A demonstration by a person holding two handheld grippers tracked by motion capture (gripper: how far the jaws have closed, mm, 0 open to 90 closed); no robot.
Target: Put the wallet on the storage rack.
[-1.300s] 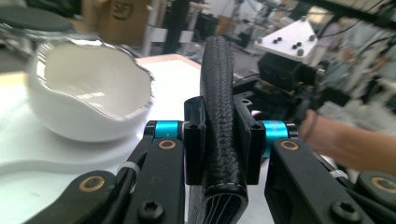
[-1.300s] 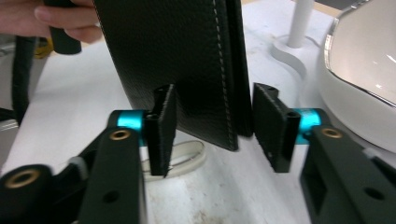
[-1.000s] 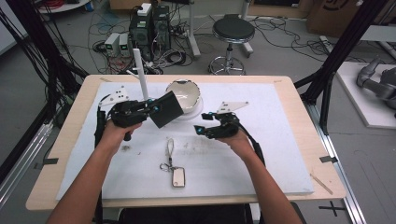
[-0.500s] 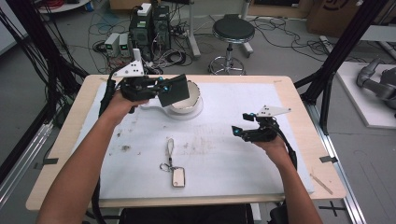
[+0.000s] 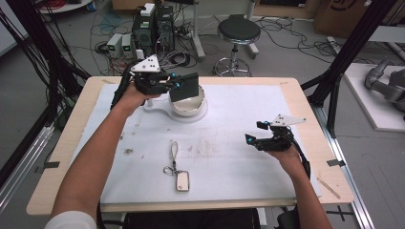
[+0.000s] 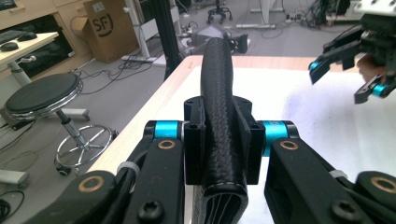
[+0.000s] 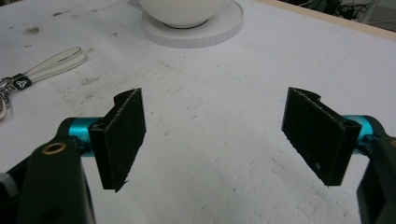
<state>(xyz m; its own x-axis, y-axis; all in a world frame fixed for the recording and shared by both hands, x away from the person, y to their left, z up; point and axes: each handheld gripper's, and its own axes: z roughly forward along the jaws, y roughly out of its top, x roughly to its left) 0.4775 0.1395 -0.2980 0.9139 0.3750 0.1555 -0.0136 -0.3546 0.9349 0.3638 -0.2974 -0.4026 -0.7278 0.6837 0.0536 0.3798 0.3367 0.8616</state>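
Wallet clamped in the left gripper above the white bowl, at the far left of the table.

Black and textured, the wallet sits edge-on between the jaws in the left gripper view, its long axis running away from the hand toward the right side of the table, its folded spine uppermost. In the high view it hangs as a dark slab over the bowl, which stands on a white saucer. The right gripper hovers well apart at the right, its jaws having just spread wide with nothing between them; its pads face bare white mat. A key fob with strap lies near the front edge.
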